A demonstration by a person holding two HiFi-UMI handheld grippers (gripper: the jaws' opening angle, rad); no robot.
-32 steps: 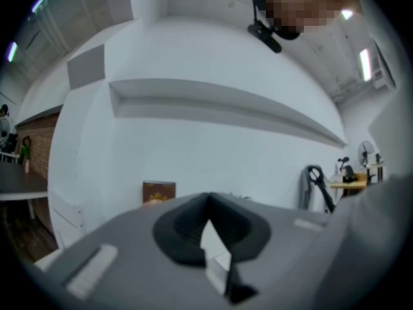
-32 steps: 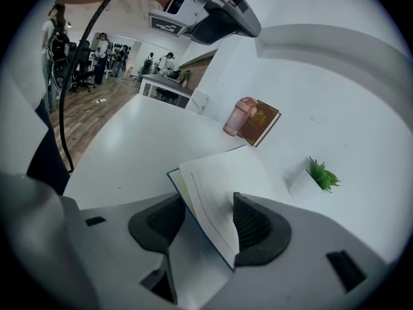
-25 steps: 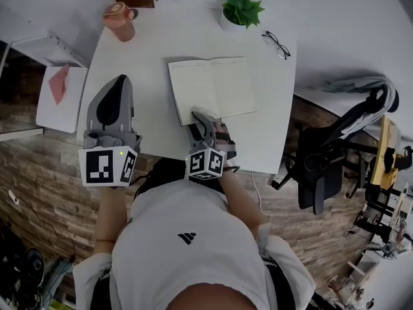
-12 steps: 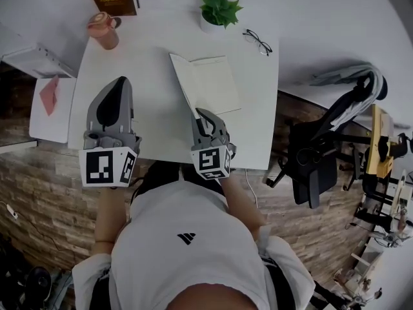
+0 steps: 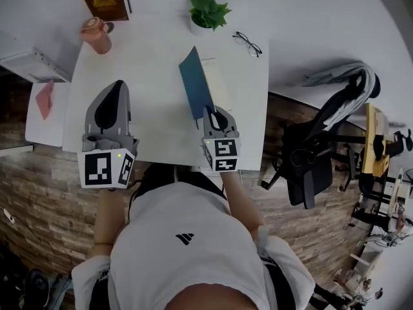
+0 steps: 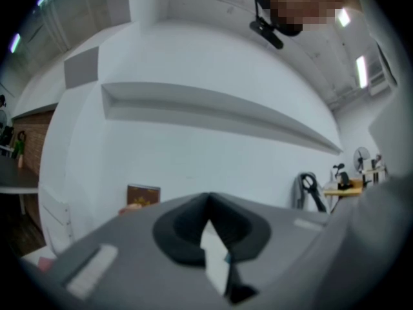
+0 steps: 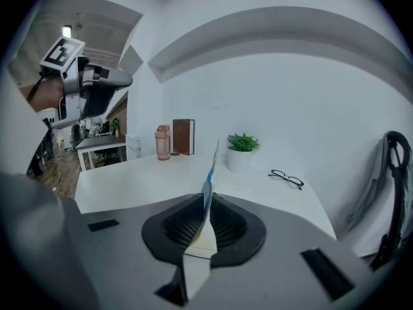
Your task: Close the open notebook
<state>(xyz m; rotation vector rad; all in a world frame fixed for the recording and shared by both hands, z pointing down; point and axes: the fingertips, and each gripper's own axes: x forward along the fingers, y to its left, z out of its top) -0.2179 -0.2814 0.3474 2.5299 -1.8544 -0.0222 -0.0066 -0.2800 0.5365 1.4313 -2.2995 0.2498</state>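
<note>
At the middle of the tabletop point(image 5: 142, 70) the notebook point(image 5: 195, 86) stands half shut. The right claw point(image 5: 214, 113), jaws just closed then eased a touch, pinches the upright cover. Best swing it rightward and lay it flat before releasing. The left claw point(image 5: 115, 90) hangs shut, empty.

Grey left tongs point(image 5: 116, 84) and right tongs point(image 5: 212, 110) carry black-and-white marker cubes point(image 5: 106, 168); white short-sleeved shirt point(image 5: 187, 257).
</note>
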